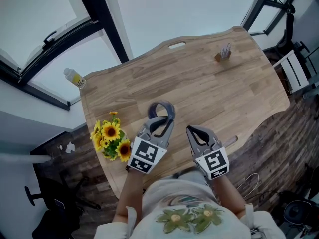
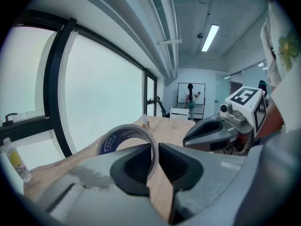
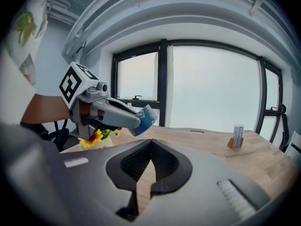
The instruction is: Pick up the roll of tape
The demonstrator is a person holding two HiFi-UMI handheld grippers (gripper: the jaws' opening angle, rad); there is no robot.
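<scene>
The roll of tape [image 1: 168,109], clear with a dark blue core, hangs upright above the wooden table [image 1: 214,93], off its surface. My left gripper [image 1: 159,119] is shut on the roll's wall, one pad inside the ring and one outside. In the left gripper view the roll [image 2: 123,138] stands just ahead of the left gripper [image 2: 155,150]. The right gripper view shows the roll [image 3: 146,118] at the left gripper's tip. My right gripper [image 1: 195,132] is beside it to the right, shut with nothing in it; its fingertips [image 3: 151,143] meet.
A pot of sunflowers [image 1: 111,138] sits at the table's near left edge, close to my left gripper. A small bottle [image 1: 74,77] stands at the far left corner. A small card stand [image 1: 224,52] is at the far right. Window frames run behind the table.
</scene>
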